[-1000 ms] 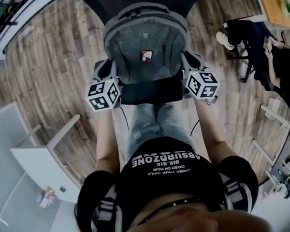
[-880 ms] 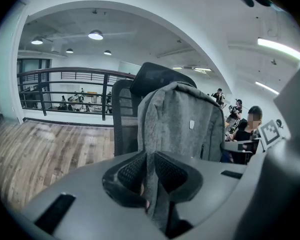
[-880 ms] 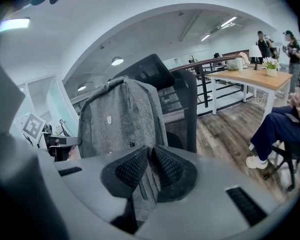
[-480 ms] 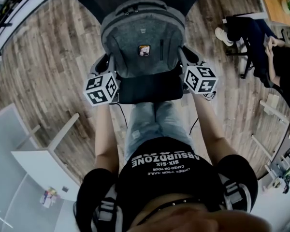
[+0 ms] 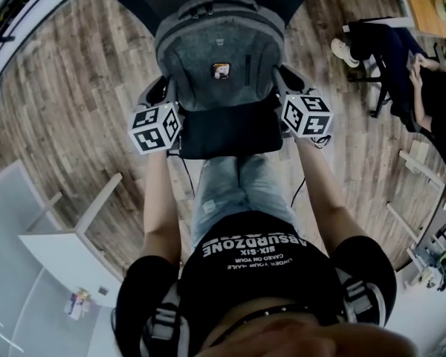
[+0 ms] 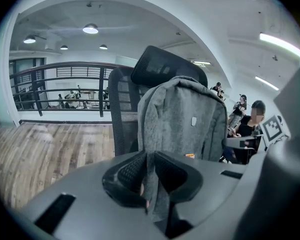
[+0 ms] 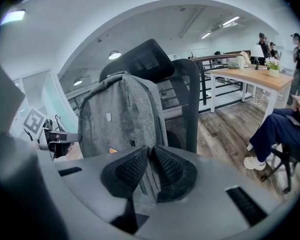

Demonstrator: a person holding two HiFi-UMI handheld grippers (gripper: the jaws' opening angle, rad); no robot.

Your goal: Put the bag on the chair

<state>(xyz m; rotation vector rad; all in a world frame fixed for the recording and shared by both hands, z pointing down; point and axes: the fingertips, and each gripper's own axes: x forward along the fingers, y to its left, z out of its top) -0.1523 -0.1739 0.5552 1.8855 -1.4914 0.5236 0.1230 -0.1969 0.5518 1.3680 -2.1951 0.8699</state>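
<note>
A grey backpack [image 5: 219, 47] stands upright on the seat [image 5: 224, 136] of a black office chair, its back toward the mesh backrest. My left gripper [image 5: 163, 97] is shut on a fold of the bag's left side, and my right gripper [image 5: 282, 84] is shut on its right side. In the left gripper view grey fabric runs down between the pads of my left gripper [image 6: 150, 171], with the bag [image 6: 182, 124] in front of the chair's headrest [image 6: 167, 66]. In the right gripper view my right gripper [image 7: 149, 166] pinches a fabric fold of the bag [image 7: 120, 116] below the headrest [image 7: 140, 59].
A seated person [image 5: 424, 88] is close on the right, the legs [image 7: 285, 119] and a shoe toward the chair. A wooden table [image 7: 250, 76] stands behind. White furniture [image 5: 52, 251] is at the lower left. A railing [image 6: 55, 84] borders the wooden floor.
Both grippers and the bag have moved a little away from me, toward the chair's backrest. Both grips stay the same.
</note>
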